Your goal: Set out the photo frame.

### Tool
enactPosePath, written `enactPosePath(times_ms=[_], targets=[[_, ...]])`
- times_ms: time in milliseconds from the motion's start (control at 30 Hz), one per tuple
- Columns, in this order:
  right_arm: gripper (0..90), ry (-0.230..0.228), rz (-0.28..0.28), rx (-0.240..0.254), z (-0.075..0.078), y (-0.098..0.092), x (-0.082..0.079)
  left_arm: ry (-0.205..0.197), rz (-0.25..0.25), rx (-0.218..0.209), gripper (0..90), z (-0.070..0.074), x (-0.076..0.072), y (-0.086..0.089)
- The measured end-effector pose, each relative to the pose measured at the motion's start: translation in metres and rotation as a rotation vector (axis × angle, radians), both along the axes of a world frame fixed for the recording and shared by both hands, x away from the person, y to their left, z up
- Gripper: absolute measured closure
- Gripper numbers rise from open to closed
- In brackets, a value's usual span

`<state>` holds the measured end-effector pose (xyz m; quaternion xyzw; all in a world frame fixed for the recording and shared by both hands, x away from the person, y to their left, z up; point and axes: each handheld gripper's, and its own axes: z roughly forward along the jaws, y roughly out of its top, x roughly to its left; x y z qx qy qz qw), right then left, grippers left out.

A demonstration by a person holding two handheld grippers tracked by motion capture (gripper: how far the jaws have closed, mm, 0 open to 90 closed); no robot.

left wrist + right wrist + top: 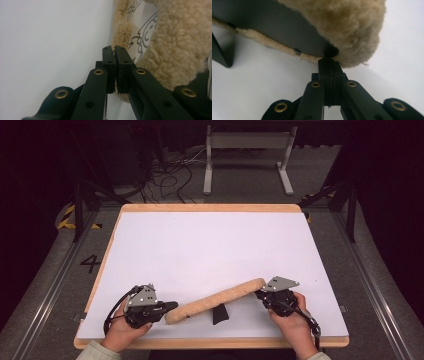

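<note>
Your left gripper [167, 306] pinches the near edge of the rolled fleece cloth [220, 299], its jaws closed to a hairline slit on the printed lining [140, 41]. Your right gripper [260, 293] is clamped on the roll's other end, jaws tight together. The roll lies slanted near the white worktop's [210, 245] front edge, over a small black piece [219, 313].

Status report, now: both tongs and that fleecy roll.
Left tongs shut at the fleecy roll's near end, grip on it unclear. Right tongs shut on its far end. Black strap hangs under the roll. White table, nothing in the way.
</note>
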<state>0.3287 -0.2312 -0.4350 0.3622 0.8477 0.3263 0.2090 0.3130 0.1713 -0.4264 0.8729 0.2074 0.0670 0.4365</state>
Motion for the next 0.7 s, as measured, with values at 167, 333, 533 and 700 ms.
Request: enactPosePath(times_ms=[167,333,533,700], targets=[[90.0,-0.011,-0.005,-0.002,-0.001,0.005,0.011,0.001,0.008,-0.006,86.3,0.001,0.001,0.003],[90.0,-0.016,-0.013,-0.004,-0.003,0.012,0.022,0.006,0.009,-0.012,86.0,0.001,0.001,0.004],[90.0,-0.024,-0.026,0.007,-0.005,0.018,0.034,-0.008,-0.024,-0.014,87.9,0.002,-0.003,0.002],[90.0,-0.028,-0.032,0.015,-0.006,0.021,0.040,-0.021,-0.061,-0.007,86.7,0.003,-0.009,-0.003]])
